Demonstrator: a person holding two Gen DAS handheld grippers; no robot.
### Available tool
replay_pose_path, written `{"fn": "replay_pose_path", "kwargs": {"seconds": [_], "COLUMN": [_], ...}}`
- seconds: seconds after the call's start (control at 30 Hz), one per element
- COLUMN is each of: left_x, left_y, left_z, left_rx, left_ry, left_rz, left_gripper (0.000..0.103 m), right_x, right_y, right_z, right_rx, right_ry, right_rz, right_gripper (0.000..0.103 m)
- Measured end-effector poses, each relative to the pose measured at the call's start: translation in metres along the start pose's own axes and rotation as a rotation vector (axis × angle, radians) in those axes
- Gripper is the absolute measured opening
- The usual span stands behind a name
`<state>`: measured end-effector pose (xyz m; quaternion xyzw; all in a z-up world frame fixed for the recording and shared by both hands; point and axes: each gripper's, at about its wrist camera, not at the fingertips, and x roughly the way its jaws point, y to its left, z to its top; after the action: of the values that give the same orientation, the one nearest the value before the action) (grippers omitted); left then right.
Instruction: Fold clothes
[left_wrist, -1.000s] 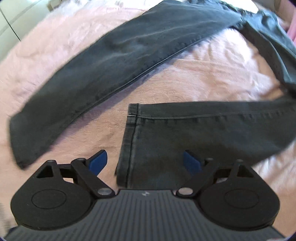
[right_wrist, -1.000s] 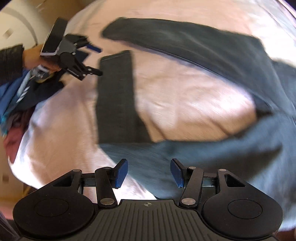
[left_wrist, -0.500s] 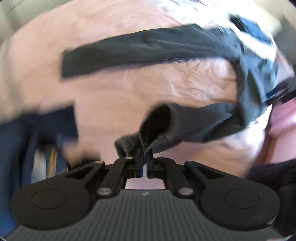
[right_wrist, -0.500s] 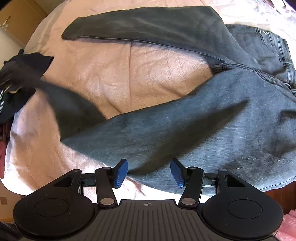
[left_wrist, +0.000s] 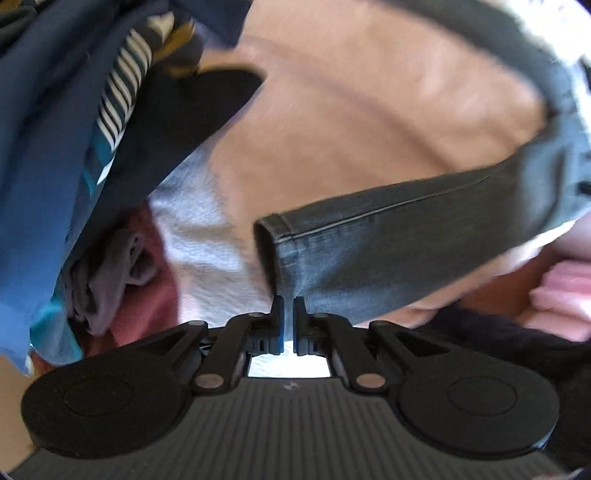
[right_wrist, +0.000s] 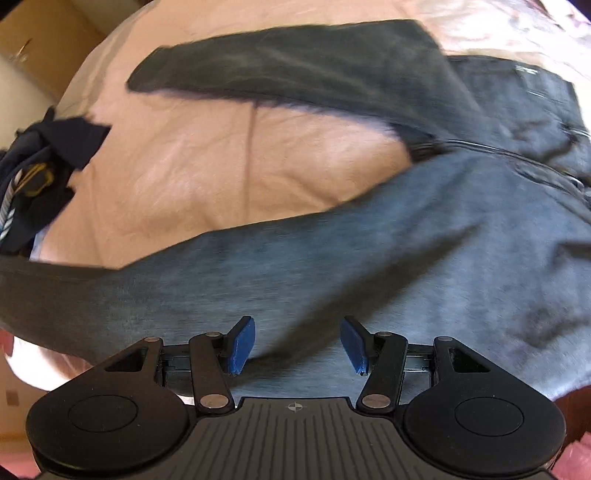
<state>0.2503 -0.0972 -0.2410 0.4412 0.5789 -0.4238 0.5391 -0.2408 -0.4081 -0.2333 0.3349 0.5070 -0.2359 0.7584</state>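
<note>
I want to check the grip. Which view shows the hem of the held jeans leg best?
The left wrist view: the hem is close and sharp, pinched by the shut left gripper. The right wrist view shows that leg running off its left edge, hem unseen.

A pink bedspread (right_wrist: 229, 158) covers the bed, creased and sunlit. At its edge lies a heap of other clothes (left_wrist: 55, 155): blue fabric, a dark garment with white stripes (left_wrist: 118, 99), and below them a grey crumpled piece (left_wrist: 110, 273) on something maroon (left_wrist: 162, 295). In the right wrist view, a brown cardboard box (right_wrist: 48, 44) stands beyond the bed.
</note>
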Motion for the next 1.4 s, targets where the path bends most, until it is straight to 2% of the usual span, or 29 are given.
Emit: {"fn": "replay_pose_path", "kwargs": {"seconds": [0.07, 0.1, 0.17, 0.23, 0.3, 0.33, 0.43, 0.5, 0.63, 0.7, 0.83, 0.87, 0.93, 1.03, 1.1, 1.2, 1.4], "left_x": [0.014, 0.014, 0.014, 0.012, 0.011, 0.014, 0.032, 0.048, 0.066, 0.061, 0.041, 0.036, 0.03, 0.031, 0.044, 0.074, 0.145], "left_y": [-0.009, -0.015, -0.029, -0.048, -0.066, -0.078, -0.119, -0.144, -0.18, -0.189, -0.197, -0.199, -0.205, -0.21, -0.21, -0.206, -0.165], "left_z": [0.007, 0.009, 0.014, 0.019, 0.024, 0.028, 0.039, 0.042, 0.051, 0.057, 0.08, 0.086, 0.101, 0.127, 0.148, 0.182, 0.255], "left_rx": [0.081, 0.123, 0.204, 0.261, 0.319, 0.353, 0.497, 0.587, 0.699, 0.737, 0.761, 0.78, 0.827, 0.898, 0.96, 1.069, 1.293], "left_ry": [0.006, -0.014, -0.057, -0.125, -0.188, -0.205, -0.196, -0.182, -0.13, -0.136, -0.192, -0.22, -0.287, -0.405, -0.474, -0.536, -0.6], "left_rz": [0.105, 0.139, 0.186, 0.108, 0.029, -0.016, -0.12, -0.154, -0.135, -0.122, -0.091, -0.066, 0.004, 0.132, 0.234, 0.424, 0.76], "left_gripper": [0.011, 0.02, 0.027, 0.031, 0.042, 0.042, 0.044, 0.044, 0.043, 0.043, 0.043, 0.044, 0.044, 0.049, 0.049, 0.049, 0.05], "right_x": [-0.007, -0.009, -0.012, -0.012, -0.01, -0.008, -0.008, -0.014, -0.023, -0.027, -0.036, -0.038, -0.049, -0.076, -0.09, -0.094, -0.055], "right_y": [-0.005, -0.007, -0.013, -0.02, -0.031, -0.037, -0.06, -0.079, -0.126, -0.149, -0.18, -0.186, -0.194, -0.189, -0.177, -0.147, -0.075], "right_z": [-0.007, -0.011, -0.02, -0.03, -0.042, -0.048, -0.069, -0.084, -0.114, -0.122, -0.118, -0.116, -0.109, -0.093, -0.076, -0.044, 0.019], "right_rx": [0.027, 0.04, 0.072, 0.135, 0.239, 0.299, 0.467, 0.57, 0.79, 0.868, 0.898, 0.899, 0.914, 0.879, 0.812, 0.675, 0.411], "right_ry": [0.002, 0.007, 0.018, 0.018, 0.006, -0.002, -0.051, -0.104, -0.229, -0.292, -0.337, -0.318, -0.256, -0.291, -0.321, -0.332, -0.312], "right_rz": [-0.023, -0.034, -0.053, -0.073, -0.072, -0.069, -0.081, -0.095, -0.089, -0.071, -0.105, -0.138, -0.267, -0.312, -0.283, -0.2, -0.094], "right_gripper": [0.056, 0.056, 0.058, 0.06, 0.063, 0.063, 0.063, 0.063, 0.063, 0.063, 0.063, 0.063, 0.063, 0.063, 0.063, 0.063, 0.063]}}
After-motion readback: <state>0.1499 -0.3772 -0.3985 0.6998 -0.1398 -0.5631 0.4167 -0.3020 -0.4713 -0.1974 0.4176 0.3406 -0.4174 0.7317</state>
